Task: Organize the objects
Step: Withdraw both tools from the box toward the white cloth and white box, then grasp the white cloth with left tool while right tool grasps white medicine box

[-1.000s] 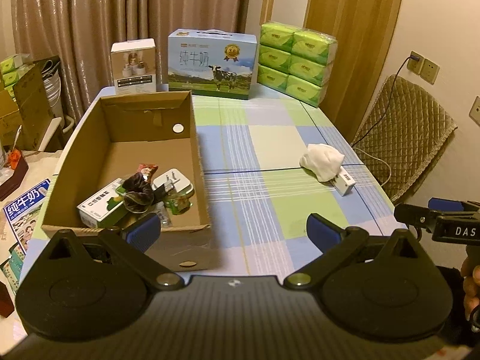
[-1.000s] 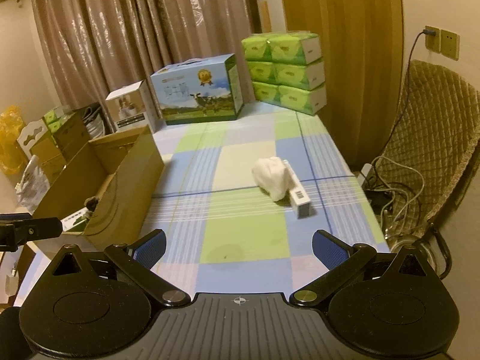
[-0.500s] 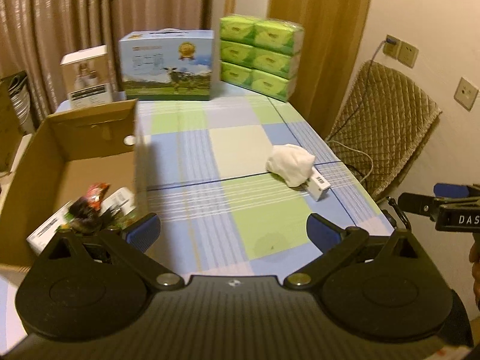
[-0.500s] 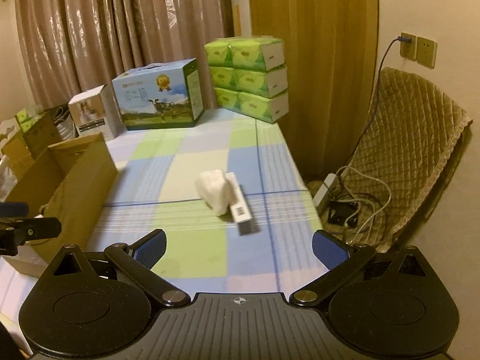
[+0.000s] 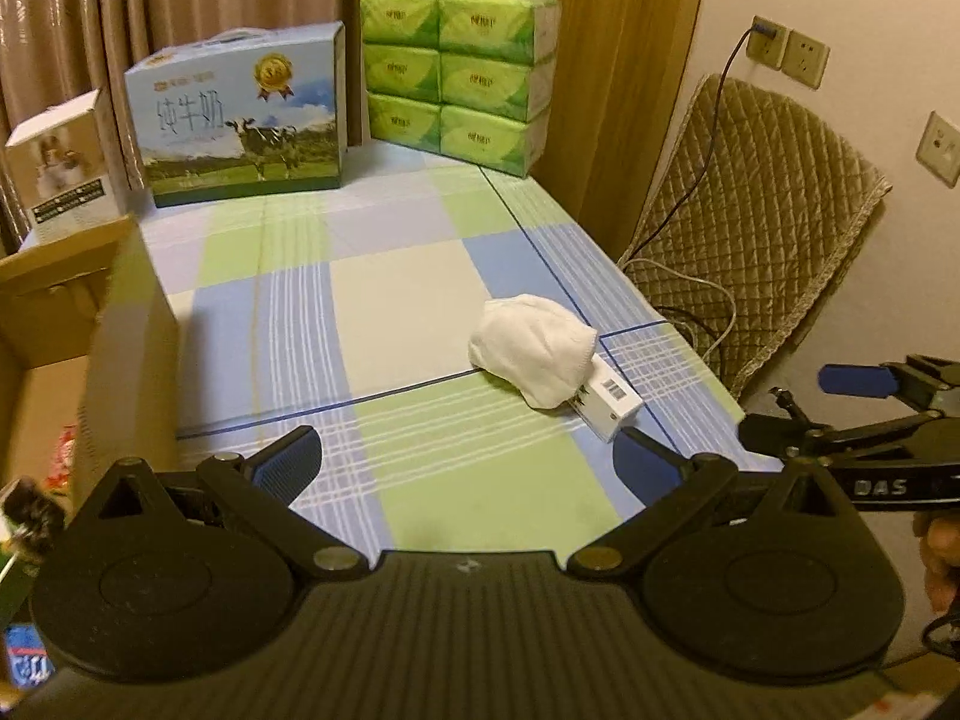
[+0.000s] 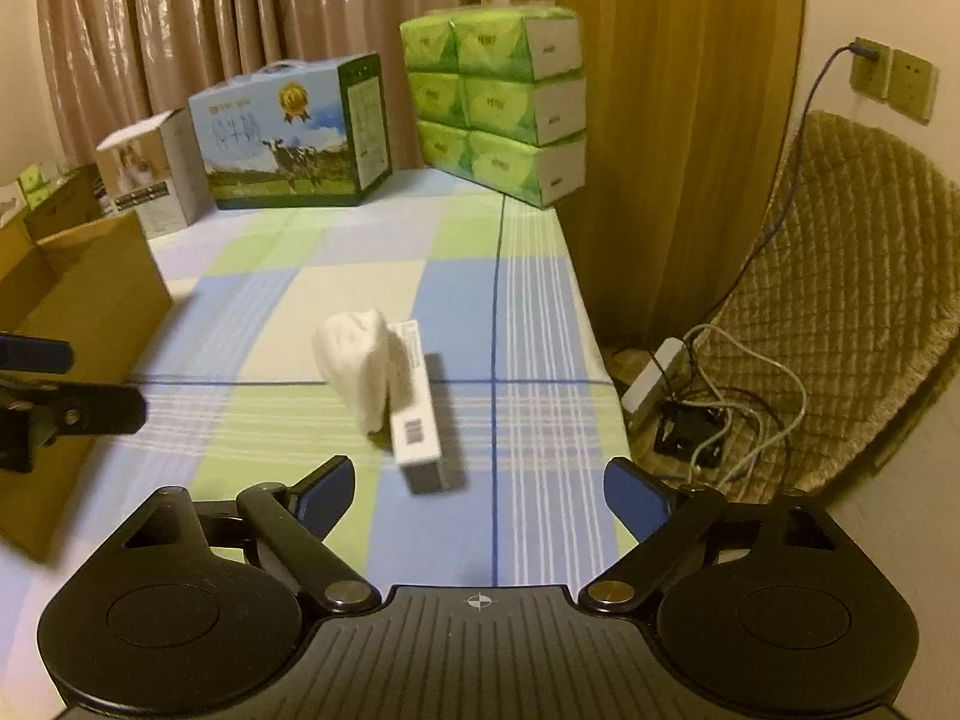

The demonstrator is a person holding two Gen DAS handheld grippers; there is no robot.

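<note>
A crumpled white cloth [image 5: 534, 354] lies on the checked tablecloth [image 5: 390, 300], partly over a small white box with a barcode [image 5: 609, 402]. My left gripper [image 5: 465, 459] is open and empty, short of them, with the box by its right fingertip. In the right wrist view the cloth [image 6: 360, 360] and the white box [image 6: 414, 426] lie just ahead of my right gripper [image 6: 480, 486]. Its jaws are closing but still wide, with nothing between the pads. An open cardboard box [image 5: 120, 330] holding several items stands at the left.
At the table's far end stand a blue milk carton case [image 5: 240, 120], stacked green tissue packs [image 5: 456, 72] and a small white carton [image 5: 60, 168]. A quilted chair [image 6: 840, 312] and a power strip with cables [image 6: 690, 396] are beyond the right table edge.
Both grippers have moved right, forward and down toward the cloth and white box. The cardboard box has slid to the left edge of both views. The right jaws have narrowed a little.
</note>
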